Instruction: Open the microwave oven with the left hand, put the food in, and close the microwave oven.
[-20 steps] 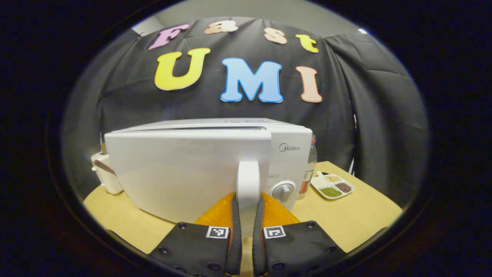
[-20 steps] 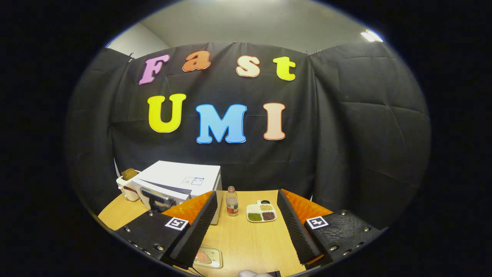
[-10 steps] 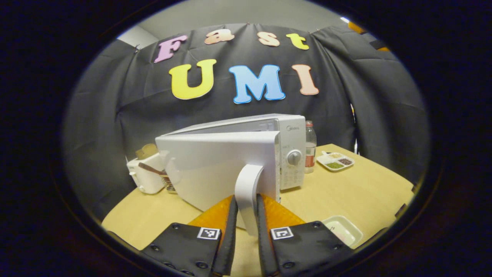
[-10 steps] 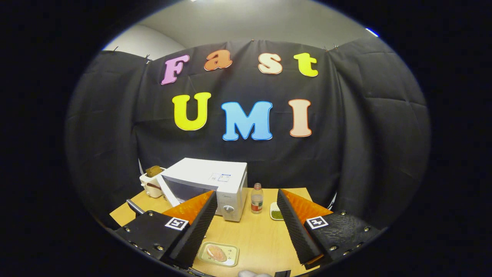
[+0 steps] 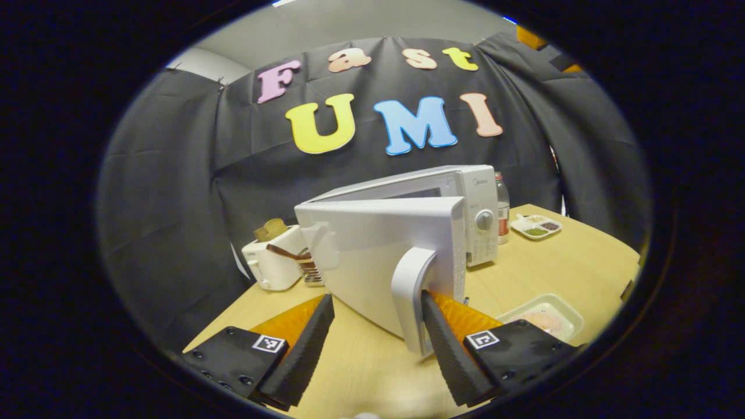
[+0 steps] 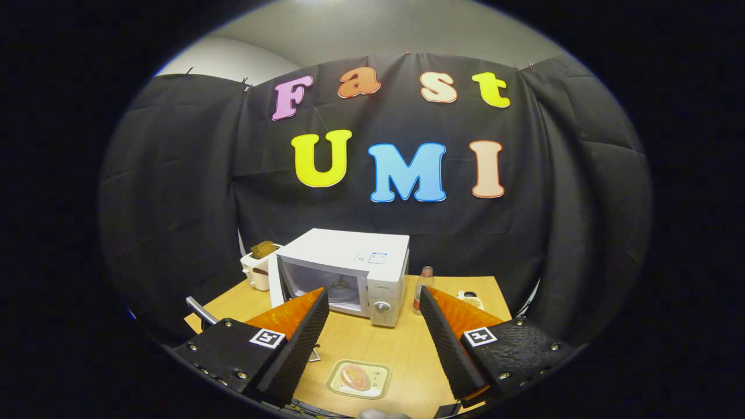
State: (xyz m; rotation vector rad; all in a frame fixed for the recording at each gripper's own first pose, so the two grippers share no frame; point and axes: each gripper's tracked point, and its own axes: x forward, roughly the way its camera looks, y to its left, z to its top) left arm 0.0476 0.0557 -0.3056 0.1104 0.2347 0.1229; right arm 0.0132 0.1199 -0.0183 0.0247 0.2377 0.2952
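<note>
left gripper view: we see the microwave at frame centre with its door swung out toward us, and the door handle at lower centre.
left gripper: we read its fingers as spread apart; the handle sits just beside the right-hand finger, whether touching we cannot tell, and the other finger stands clear of it.
right gripper view: we see the oven at centre, cavity exposed, door open to the frame's left.
right gripper: fingers wide apart, holding nothing, hanging above the table.
food: it lies on a small tray at lower centre of the right gripper view, between the two fingers and well in front of the oven; also at lower right in the left gripper view.
done, as we judge: the opening step.
left to do: picking up the food, placing it inside, closing the door.
</note>
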